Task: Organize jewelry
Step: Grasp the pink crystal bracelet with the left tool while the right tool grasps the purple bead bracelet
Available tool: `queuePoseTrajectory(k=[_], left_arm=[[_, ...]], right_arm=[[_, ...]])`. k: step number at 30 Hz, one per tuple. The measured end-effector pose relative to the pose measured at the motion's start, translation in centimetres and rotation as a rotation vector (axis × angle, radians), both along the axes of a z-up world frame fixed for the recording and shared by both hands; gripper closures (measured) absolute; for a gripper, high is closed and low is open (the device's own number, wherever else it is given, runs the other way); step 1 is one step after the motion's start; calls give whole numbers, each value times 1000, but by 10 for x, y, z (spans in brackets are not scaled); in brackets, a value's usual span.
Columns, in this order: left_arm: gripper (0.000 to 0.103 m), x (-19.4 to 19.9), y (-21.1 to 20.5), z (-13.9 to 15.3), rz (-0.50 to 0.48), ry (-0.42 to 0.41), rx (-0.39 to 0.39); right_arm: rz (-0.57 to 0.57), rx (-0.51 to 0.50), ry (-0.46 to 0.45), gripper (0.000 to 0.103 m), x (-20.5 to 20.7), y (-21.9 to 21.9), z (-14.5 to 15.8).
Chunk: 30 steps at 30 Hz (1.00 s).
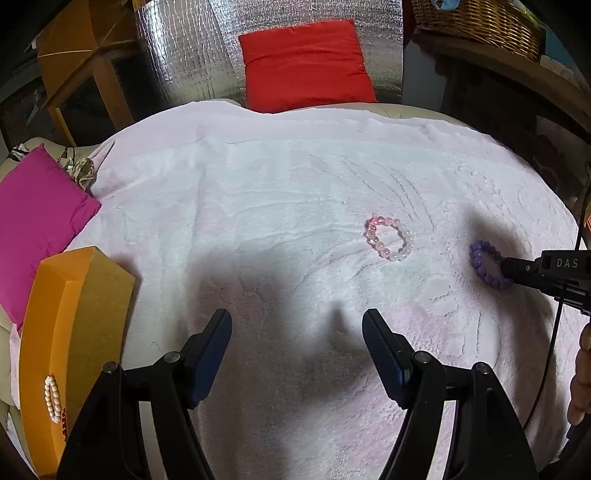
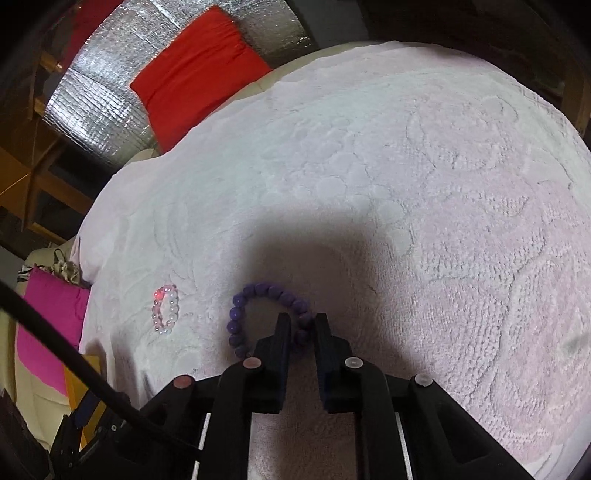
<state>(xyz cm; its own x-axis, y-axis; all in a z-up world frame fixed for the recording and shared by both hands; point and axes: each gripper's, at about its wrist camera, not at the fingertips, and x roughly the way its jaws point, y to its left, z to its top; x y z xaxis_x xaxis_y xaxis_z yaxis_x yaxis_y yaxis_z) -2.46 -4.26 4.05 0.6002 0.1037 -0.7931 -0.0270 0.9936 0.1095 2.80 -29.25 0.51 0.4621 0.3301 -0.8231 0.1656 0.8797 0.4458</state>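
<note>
A purple bead bracelet (image 2: 258, 314) lies on the pale towel (image 2: 406, 184). My right gripper (image 2: 302, 322) is down on it, its fingers closed on the bracelet's right side. In the left wrist view the bracelet (image 1: 480, 264) shows at the right, with the right gripper (image 1: 508, 267) on it. A pink and white bead bracelet (image 1: 388, 238) lies in the middle of the towel, also in the right wrist view (image 2: 165, 309). My left gripper (image 1: 297, 325) is open and empty above the towel. An orange box (image 1: 55, 332) at the left holds a pearl bracelet (image 1: 51, 398).
A magenta cushion (image 1: 33, 218) lies at the left, beside the orange box. A red cushion (image 1: 306, 62) leans against silver foil at the back. A wicker basket (image 1: 476, 22) stands at the back right. A black cable (image 2: 66, 354) crosses the right wrist view's left side.
</note>
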Motion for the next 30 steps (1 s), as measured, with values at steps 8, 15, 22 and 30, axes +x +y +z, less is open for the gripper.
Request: queuePoseTrajectory(k=[8, 15, 22, 30], left_arm=[[29, 6, -12, -4, -15, 15, -3], [29, 7, -16, -14, -12, 29, 47], [29, 15, -12, -15, 6, 61, -9], [29, 60, -27, -16, -1, 70, -124]], right_arm=[[30, -19, -25, 88, 1, -1, -2], [81, -112, -76, 92, -2, 13, 4], [58, -9, -97, 93, -7, 1, 18], [-8, 86, -43, 93, -3, -19, 16]])
